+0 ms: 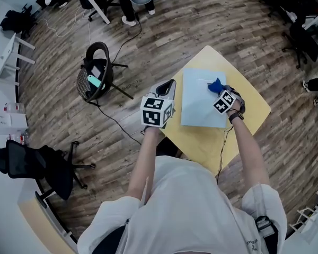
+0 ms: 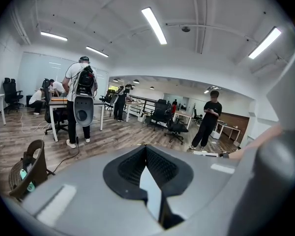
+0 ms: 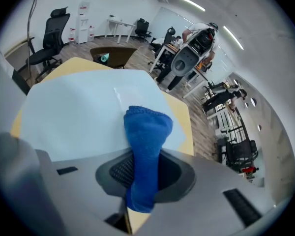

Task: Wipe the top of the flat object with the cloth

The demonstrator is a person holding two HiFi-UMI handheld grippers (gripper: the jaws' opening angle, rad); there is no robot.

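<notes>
A pale blue flat object (image 1: 201, 102) lies on the yellow table (image 1: 212, 147). My right gripper (image 1: 219, 90) is over its far right part, shut on a blue cloth (image 1: 215, 85). In the right gripper view the cloth (image 3: 146, 132) sticks up out of the jaws of that gripper (image 3: 145, 168) and its free end rests against the flat object (image 3: 83, 112). My left gripper (image 1: 168, 88) is at the object's left edge. In the left gripper view a thin pale sliver, seemingly that edge, sits pinched between the shut jaws of that gripper (image 2: 147, 176).
The table's edge (image 3: 179, 112) drops to wooden floor. A wicker chair (image 1: 97, 78) with a cable stands to the left, a black office chair (image 1: 37, 165) lower left. A person with a backpack (image 2: 81, 100) and another standing person (image 2: 209, 119) are far off.
</notes>
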